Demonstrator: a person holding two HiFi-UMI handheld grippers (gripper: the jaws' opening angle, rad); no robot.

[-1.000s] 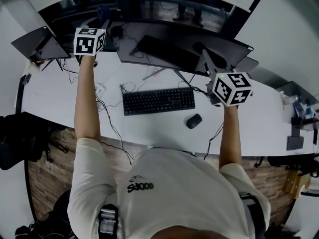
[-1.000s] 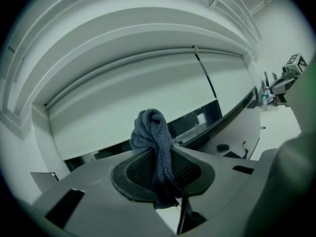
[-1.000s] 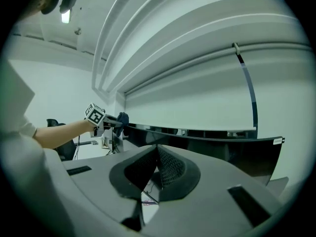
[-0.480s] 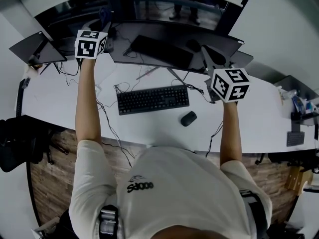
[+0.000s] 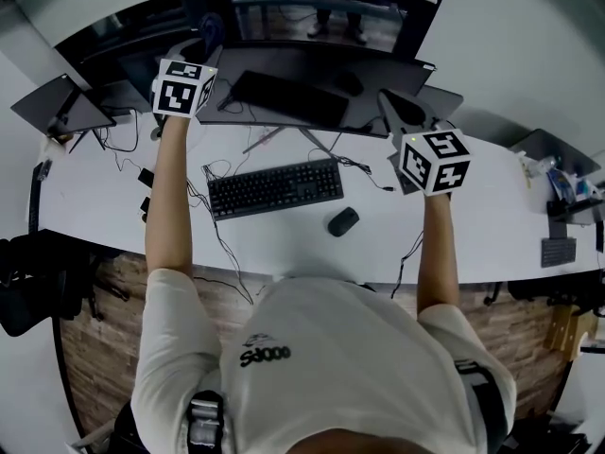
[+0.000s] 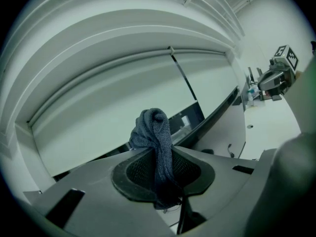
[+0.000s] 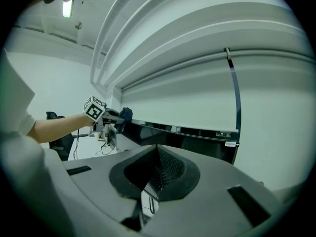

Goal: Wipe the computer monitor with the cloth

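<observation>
The cloth is coarse knitted fabric, the monitor glossy and dark, the desk smooth white.

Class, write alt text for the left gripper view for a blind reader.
The left gripper is shut on a bunched dark cloth that sticks up between its jaws. Behind are the dark edge of the monitor and a white wall.

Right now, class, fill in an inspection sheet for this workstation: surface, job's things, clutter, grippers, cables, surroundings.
Surface: white desk.
Job's things: dark curved monitor; cloth bunched up.
Clutter: keyboard, mouse.
Grippers: left gripper shut on the cloth at the monitor's left end; right gripper shut, empty.
Cables: black cables trail left of the keyboard and over the desk edge.
Surroundings: second dark screen at left; wood floor.
</observation>
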